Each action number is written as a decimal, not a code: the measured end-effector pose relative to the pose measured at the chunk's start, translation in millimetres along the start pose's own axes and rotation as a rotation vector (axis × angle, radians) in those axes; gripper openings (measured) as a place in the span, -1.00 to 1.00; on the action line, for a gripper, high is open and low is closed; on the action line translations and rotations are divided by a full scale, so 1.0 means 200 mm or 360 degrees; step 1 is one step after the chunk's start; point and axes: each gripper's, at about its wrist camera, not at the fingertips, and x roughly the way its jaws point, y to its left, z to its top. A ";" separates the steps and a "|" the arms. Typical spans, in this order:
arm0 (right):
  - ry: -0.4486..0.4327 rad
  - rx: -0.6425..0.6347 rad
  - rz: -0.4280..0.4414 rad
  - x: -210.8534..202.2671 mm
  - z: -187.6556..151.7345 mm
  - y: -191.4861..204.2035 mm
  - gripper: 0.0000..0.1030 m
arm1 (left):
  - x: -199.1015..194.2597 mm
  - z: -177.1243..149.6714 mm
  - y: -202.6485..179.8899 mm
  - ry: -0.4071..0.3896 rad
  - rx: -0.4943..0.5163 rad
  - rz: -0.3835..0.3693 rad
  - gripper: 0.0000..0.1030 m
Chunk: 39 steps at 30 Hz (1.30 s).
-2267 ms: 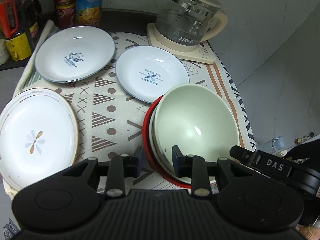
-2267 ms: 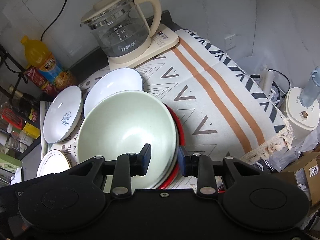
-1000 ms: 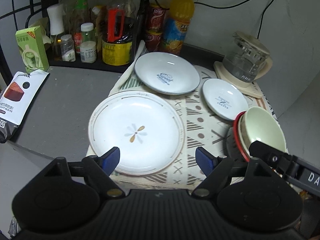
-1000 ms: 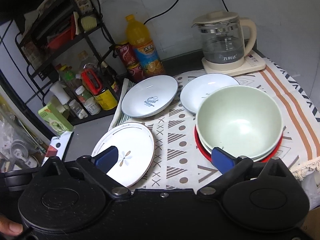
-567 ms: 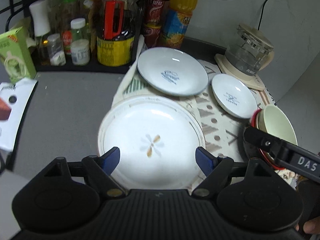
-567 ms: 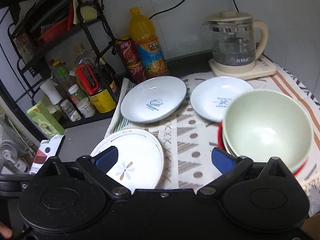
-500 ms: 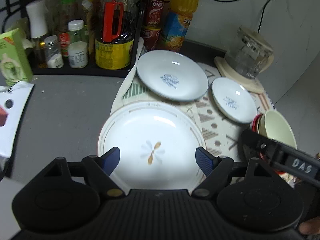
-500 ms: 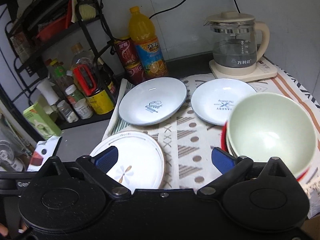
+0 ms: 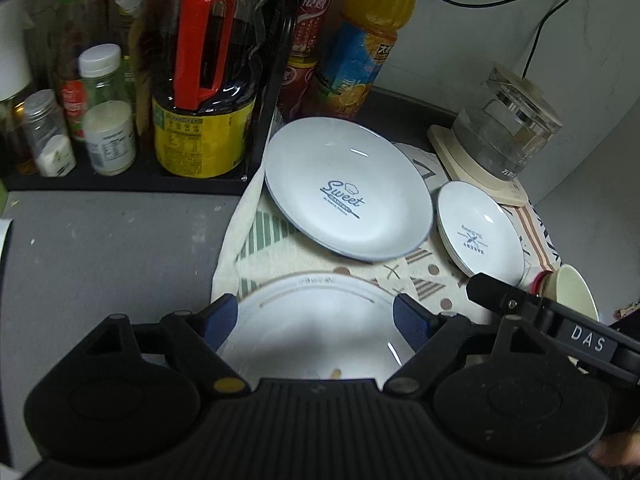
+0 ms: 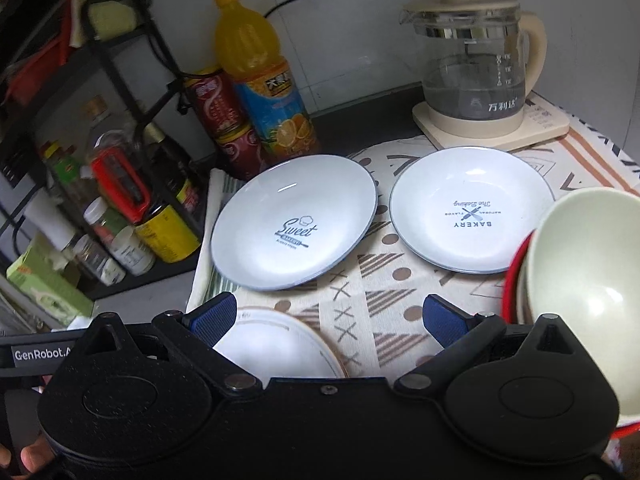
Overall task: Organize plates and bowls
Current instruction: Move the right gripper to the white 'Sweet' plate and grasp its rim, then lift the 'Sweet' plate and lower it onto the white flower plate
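Two hand-held grippers hover over a patterned cloth spread on a grey counter. The left gripper is spread wide and grasps nothing; its blue pads flank the far rim of a large white plate at the near left edge of the cloth. Most of that plate is hidden under the gripper body, its rim is blurred, and only a speck of its centre motif shows. The right gripper is likewise released and empty, poised above bare cloth between the white plate and a stack of bowls.

The stack sits at the near right edge of the cloth: a pale green bowl nested in a red-rimmed one, cut off by the picture's edge in the right view and mostly screened by the right gripper's arm in the left view. How many bowls it holds cannot be told.

Farther back, side by side but apart, lie a pale blue plate lettered "Sweet", reading upright toward the cameras, and a smaller pale blue dish lettered "Bakery", upside down to them. A glass kettle stands at the far right corner; an orange drink bottle and cans stand at the far left, beside a rack of jars.
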 end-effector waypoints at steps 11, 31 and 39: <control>0.0085 0.0212 -0.0013 0.26 0.06 -0.03 0.37 | 0.21 0.17 0.11 0.0000 -0.0074 -0.0087 0.51; 0.0298 0.0528 0.0027 0.66 0.15 -0.15 -0.46 | 0.60 0.26 0.17 0.0091 -0.0127 -0.0156 -0.43; 0.0288 0.0562 0.0054 0.72 0.18 -0.17 -0.70 | 0.68 0.27 0.16 0.0079 -0.0121 -0.0128 -0.62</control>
